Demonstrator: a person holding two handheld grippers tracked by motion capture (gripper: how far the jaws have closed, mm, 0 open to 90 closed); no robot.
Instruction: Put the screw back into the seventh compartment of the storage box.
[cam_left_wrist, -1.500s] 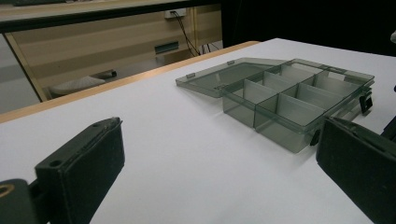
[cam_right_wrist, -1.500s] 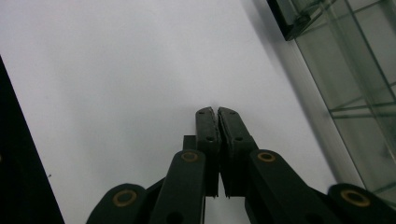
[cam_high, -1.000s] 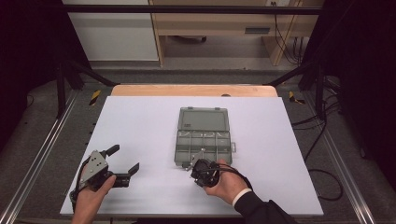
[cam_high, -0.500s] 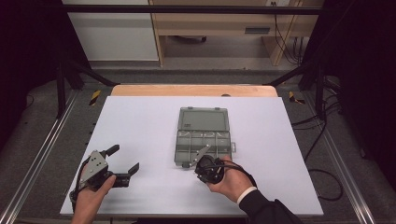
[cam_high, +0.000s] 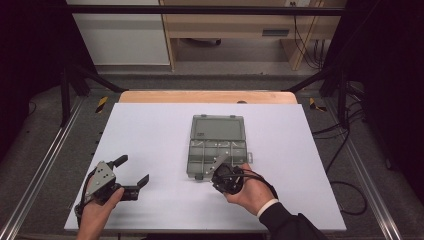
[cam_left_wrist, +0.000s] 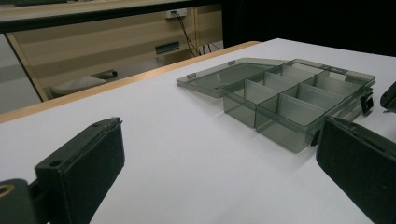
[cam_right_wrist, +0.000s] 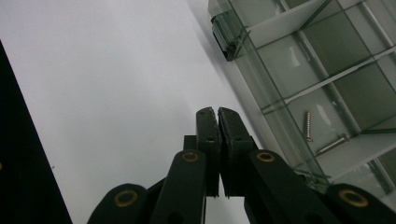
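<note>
A clear smoky plastic organiser box (cam_high: 217, 150) lies open in the middle of the white table (cam_high: 150, 130), its lid (cam_high: 216, 127) folded flat on the far side. In the right gripper view, two screws (cam_right_wrist: 308, 125) lie in one compartment of the box (cam_right_wrist: 327, 70). My right gripper (cam_high: 220, 171) sits at the box's near edge, held in a hand. Its jaws are shut with nothing between them (cam_right_wrist: 217, 112), above bare table just beside the box wall. My left gripper (cam_high: 132, 170) rests open at the near left, well away from the box (cam_left_wrist: 289, 98).
A wooden strip (cam_high: 207, 96) runs along the table's far edge. Metal rails (cam_high: 45, 165) flank the table on both sides. Cables (cam_high: 350, 195) trail on the floor at the right. A latch (cam_right_wrist: 224, 35) sticks out from the box's wall.
My right hand has shifted slightly to the right and up toward the box's near edge. The left gripper has stayed in place.
</note>
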